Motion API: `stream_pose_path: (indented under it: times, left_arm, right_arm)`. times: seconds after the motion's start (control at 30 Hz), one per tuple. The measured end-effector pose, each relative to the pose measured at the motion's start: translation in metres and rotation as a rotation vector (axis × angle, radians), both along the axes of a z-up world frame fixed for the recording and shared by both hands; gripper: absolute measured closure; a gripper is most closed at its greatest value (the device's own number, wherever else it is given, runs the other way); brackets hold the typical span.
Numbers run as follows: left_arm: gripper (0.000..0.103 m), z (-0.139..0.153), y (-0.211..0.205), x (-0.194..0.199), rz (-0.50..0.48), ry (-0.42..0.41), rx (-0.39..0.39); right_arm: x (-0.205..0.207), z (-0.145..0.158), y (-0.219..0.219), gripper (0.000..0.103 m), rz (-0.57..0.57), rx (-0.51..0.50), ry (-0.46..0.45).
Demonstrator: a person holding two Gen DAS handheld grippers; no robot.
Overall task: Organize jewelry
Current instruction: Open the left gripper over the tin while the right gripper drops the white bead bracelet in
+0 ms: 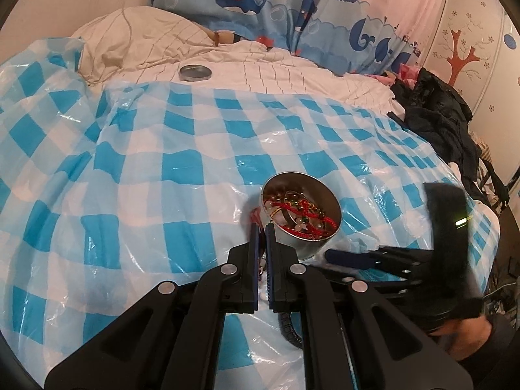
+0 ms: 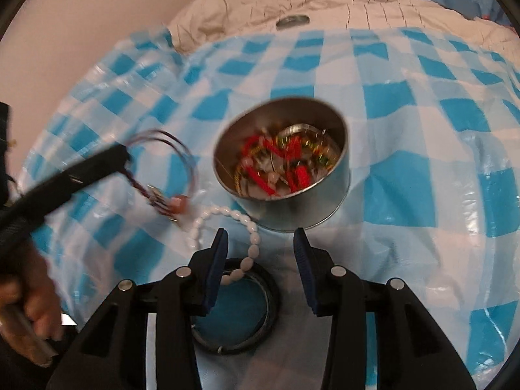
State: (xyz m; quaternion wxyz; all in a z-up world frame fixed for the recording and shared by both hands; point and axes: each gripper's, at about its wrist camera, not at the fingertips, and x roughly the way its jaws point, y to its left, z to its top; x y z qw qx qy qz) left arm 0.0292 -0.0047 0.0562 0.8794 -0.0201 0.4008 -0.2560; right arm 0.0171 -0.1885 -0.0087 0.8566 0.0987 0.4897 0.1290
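One unlabelled metal tin [image 2: 282,162], tangled bracelets, no readable writing

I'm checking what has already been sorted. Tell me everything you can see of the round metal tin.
The tin is a low, round, silvery metal can, open at the top, standing upright on the blue-and-white checked plastic sheet. It is filled with tangled jewelry: red cords, pale beads, green and gold bits. Its lid lies apart on the white bedding. A white bead strand lies just beside its base; whether they touch is unclear.
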Motion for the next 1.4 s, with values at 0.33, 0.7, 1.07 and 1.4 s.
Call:
stream_pose_path:
  times: [0.33, 0.7, 1.07, 1.4]
  left_arm:
    - [0.100, 0.008, 0.003, -0.001, 0.009, -0.013, -0.024]
    - [0.100, 0.018, -0.024, 0.006, -0.013, -0.029, -0.085]
    - [0.099, -0.002, -0.057, 0.034, 0.020, 0.049, -0.176]
    - [0.086, -0.015, -0.024, 0.031, 0.086, 0.081, -0.080]
  right_arm:
    - [-0.009, 0.008, 0.019, 0.095, 0.070, -0.143, -0.106]
    - [-0.022, 0.069, -0.040, 0.095, -0.062, 0.138, -0.254]
    - [-0.020, 0.075, -0.060, 0.095, -0.116, 0.196, -0.276]
    - [-0.009, 0.091, -0.061, 0.095, -0.108, 0.367, -0.370]
